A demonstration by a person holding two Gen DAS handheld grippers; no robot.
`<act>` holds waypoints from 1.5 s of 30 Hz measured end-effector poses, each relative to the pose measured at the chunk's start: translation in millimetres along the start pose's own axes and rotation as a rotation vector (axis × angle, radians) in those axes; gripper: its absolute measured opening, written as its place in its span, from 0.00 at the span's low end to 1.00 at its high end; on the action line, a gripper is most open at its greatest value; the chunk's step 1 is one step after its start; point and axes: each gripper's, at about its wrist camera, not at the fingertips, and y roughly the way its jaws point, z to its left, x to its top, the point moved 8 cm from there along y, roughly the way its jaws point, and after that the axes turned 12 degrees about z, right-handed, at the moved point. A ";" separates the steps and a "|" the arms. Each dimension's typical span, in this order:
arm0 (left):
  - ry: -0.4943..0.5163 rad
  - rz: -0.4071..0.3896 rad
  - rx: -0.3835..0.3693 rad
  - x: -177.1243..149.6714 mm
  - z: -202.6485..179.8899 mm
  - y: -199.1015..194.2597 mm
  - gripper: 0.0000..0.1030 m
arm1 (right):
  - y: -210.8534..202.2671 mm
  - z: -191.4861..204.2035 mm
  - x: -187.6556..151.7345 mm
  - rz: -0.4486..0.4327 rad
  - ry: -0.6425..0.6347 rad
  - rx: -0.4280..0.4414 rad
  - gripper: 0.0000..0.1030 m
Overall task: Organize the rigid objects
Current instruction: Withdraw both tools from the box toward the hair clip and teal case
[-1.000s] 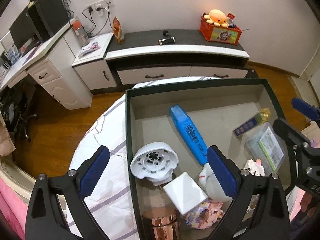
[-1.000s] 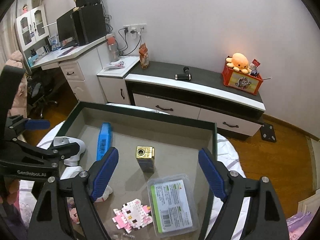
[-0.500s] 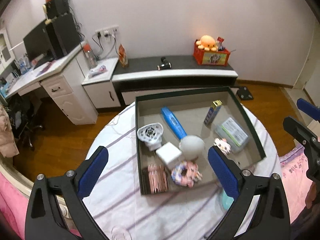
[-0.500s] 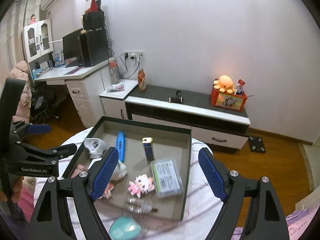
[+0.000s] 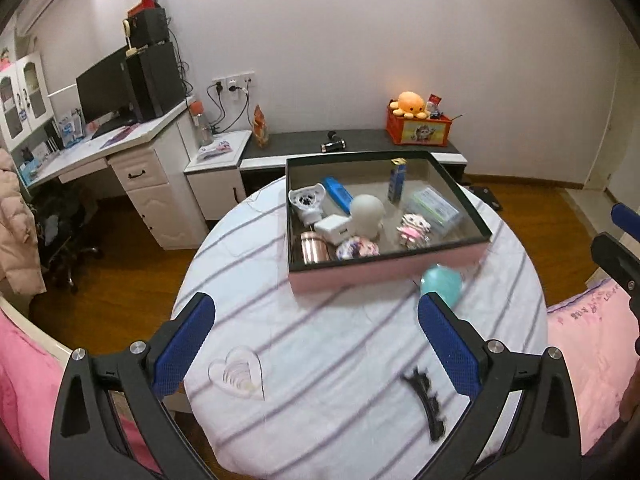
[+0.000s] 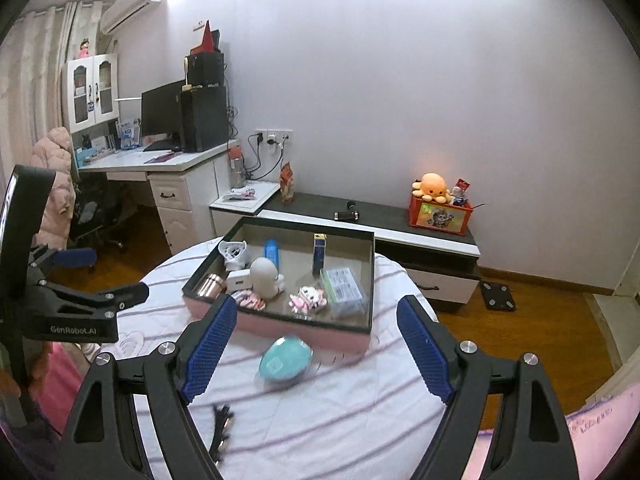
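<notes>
Both cameras have pulled back and up from the box: a second ago it filled both views, and now the whole round table (image 5: 360, 340) with its striped cloth shows, the box sitting toward the table's twelve o'clock side. The left gripper (image 5: 316, 344) and the right gripper (image 6: 316, 348) both hang over the near part of the table with jaws spread wide and nothing between them. The box (image 5: 384, 274), pink-walled with a dark rim, holds the gathered things: in the left wrist view a white vented piece (image 5: 306, 200) at ten o'clock, a blue bar (image 5: 338, 194) just beside it, a small upright blue carton (image 5: 397, 178) at one o'clock, a clear lidded case (image 5: 434, 208) at three o'clock, a white rounded figure (image 5: 368, 214) in the middle, a white cube (image 5: 334, 230) touching it, a copper can (image 5: 314, 246) at seven o'clock, and two small pink toys (image 5: 412, 228) along the near wall. Outside the box, a teal oval (image 6: 285, 358) lies just before its near wall, a clear heart-shaped piece (image 5: 238, 374) at the table's seven o'clock, and a black hair clip (image 5: 426, 404) at five o'clock.
</notes>
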 end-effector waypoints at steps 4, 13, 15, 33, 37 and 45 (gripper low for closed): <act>0.000 -0.025 0.010 -26.7 -7.8 -14.4 1.00 | -17.6 4.7 -22.1 -0.022 0.023 -0.002 0.82; -0.006 0.000 -0.023 -66.4 -19.5 -21.7 1.00 | -6.9 3.4 -63.4 0.051 0.087 0.051 0.82; -0.007 0.003 -0.031 -68.1 -21.5 -22.9 1.00 | -8.0 1.7 -65.1 0.050 0.090 0.040 0.82; 0.001 0.086 -0.018 -63.8 -22.3 7.9 1.00 | 22.0 -3.2 -63.7 0.136 0.115 0.042 0.82; 0.002 0.136 -0.023 -61.7 -20.6 30.2 1.00 | 46.9 0.4 -62.5 0.189 0.114 0.055 0.82; -0.005 0.280 -0.080 -71.1 -18.6 91.9 1.00 | 131.2 11.5 -70.1 0.369 0.100 0.075 0.82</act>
